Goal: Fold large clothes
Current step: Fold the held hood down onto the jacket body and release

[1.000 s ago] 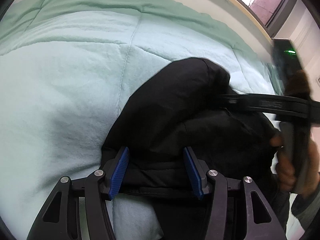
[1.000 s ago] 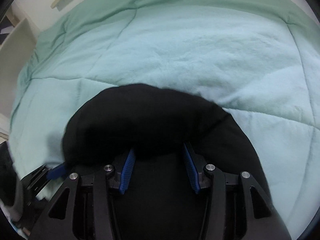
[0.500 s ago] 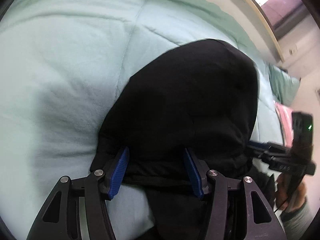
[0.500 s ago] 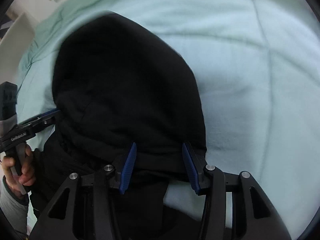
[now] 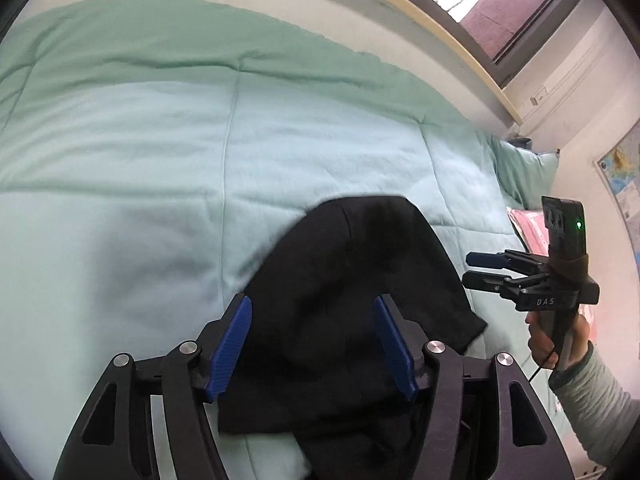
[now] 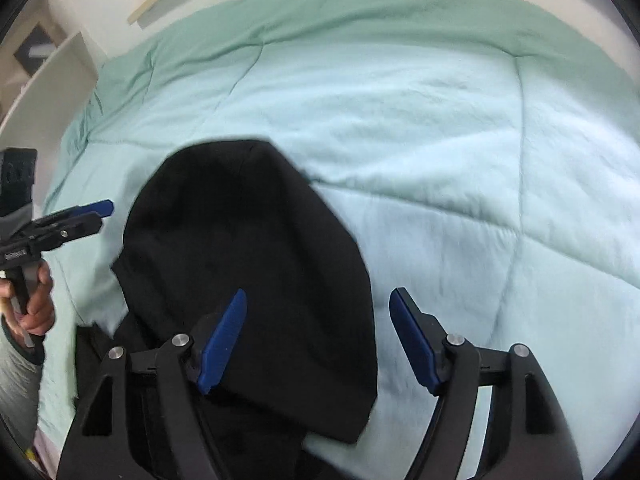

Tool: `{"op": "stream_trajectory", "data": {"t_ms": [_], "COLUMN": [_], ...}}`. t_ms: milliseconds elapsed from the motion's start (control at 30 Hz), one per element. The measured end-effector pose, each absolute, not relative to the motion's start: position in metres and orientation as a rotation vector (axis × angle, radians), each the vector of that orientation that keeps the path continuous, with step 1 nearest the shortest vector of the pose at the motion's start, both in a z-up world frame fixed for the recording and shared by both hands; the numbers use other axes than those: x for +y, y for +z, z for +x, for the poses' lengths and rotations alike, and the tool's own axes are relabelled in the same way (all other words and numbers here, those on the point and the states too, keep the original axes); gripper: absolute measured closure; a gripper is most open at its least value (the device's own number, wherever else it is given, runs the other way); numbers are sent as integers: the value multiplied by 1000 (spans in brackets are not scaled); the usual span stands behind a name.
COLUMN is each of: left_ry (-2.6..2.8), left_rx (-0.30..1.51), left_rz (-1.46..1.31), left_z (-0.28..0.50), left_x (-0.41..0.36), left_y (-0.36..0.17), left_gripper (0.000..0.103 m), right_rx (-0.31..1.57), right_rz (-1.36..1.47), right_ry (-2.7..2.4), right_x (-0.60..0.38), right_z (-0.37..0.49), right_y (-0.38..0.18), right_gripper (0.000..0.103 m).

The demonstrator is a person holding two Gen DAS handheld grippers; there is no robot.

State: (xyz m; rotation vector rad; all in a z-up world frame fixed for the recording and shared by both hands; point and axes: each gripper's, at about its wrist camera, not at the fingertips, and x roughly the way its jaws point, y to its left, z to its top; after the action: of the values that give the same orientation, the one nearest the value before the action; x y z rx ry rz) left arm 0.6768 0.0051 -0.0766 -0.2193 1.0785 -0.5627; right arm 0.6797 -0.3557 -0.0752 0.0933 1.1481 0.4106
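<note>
the black garment lies bunched on the near part of the green quilt (hood toward the far side). left gripper and right gripper hover spread apart, empty, probably to regrip.

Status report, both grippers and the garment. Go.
Left gripper open, over the black garment. Right gripper open, holding nothing. Garment lying on green quilt. Nothing in the way.
</note>
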Motion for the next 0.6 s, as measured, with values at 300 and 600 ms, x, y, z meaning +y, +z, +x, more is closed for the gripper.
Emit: {"op": "stream_trajectory", "data": {"t_ms": [300, 600], "left_ry": [-653, -704], "left_rx": [1183, 1054], "left_rz": [-317, -307], "left_z": [724, 674], "left_x": [-3, 0], "left_y": [-121, -91], "left_gripper": [38, 84], "right_rx": [1258, 1075], "right_rz": [225, 39], "right_ry": [542, 641], "right_x": [-345, -315], "right_z": [727, 655], "right_y": [-128, -72], "right_gripper": [28, 81]}}
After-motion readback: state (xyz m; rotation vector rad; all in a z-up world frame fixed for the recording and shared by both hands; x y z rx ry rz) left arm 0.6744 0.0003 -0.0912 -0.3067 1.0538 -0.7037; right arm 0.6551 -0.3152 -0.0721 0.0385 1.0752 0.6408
